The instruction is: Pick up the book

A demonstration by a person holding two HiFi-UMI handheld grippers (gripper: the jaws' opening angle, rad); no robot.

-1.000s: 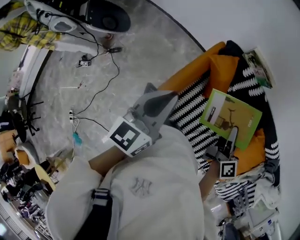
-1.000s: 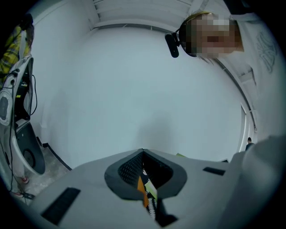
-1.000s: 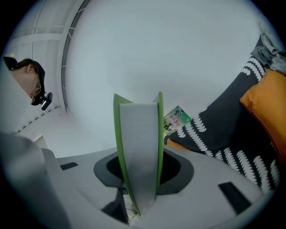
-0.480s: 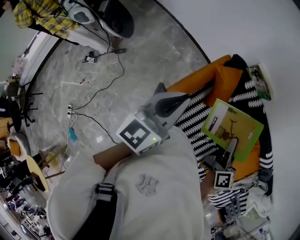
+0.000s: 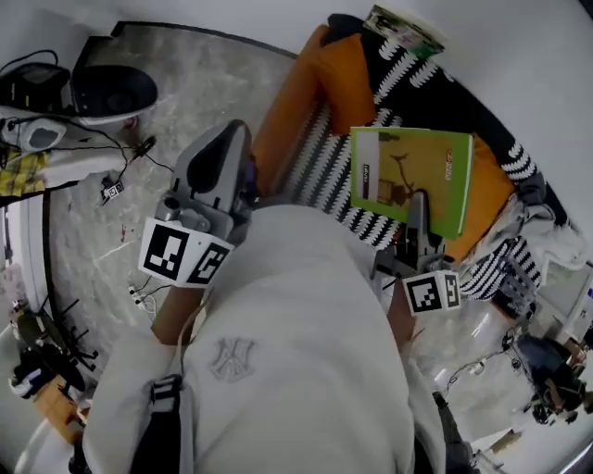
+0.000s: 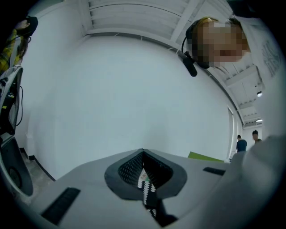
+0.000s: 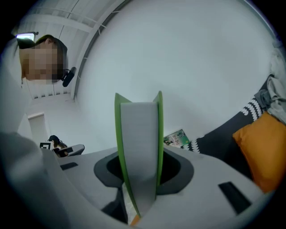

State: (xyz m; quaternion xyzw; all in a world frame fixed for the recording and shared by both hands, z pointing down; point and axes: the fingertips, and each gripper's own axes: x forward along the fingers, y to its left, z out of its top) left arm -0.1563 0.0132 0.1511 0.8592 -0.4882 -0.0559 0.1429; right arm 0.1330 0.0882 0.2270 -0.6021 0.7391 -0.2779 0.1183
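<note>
A green-covered book [image 5: 412, 176] hangs lifted above the orange cushion [image 5: 338, 74] and the black-and-white zigzag blanket [image 5: 435, 93]. My right gripper [image 5: 419, 218] is shut on its lower edge. In the right gripper view the pale page block [image 7: 139, 143] stands upright between the jaws, with green covers on both sides. My left gripper [image 5: 230, 134] is held level to the left of the book, over the couch's edge. It is shut and holds nothing; in its own view the left gripper [image 6: 143, 154] faces a bare white wall.
A second, illustrated book [image 5: 403, 28] leans against the wall behind the blanket, also seen as a small book [image 7: 175, 138] past the jaws. Cables [image 5: 120, 148] and a black round device [image 5: 111, 93] lie on the marble floor at left. Clutter [image 5: 547, 370] sits at the right.
The right gripper has carried the green book up and away from the cushion. The left gripper has risen too. The head view has swung round, so the couch now sits at the top.
</note>
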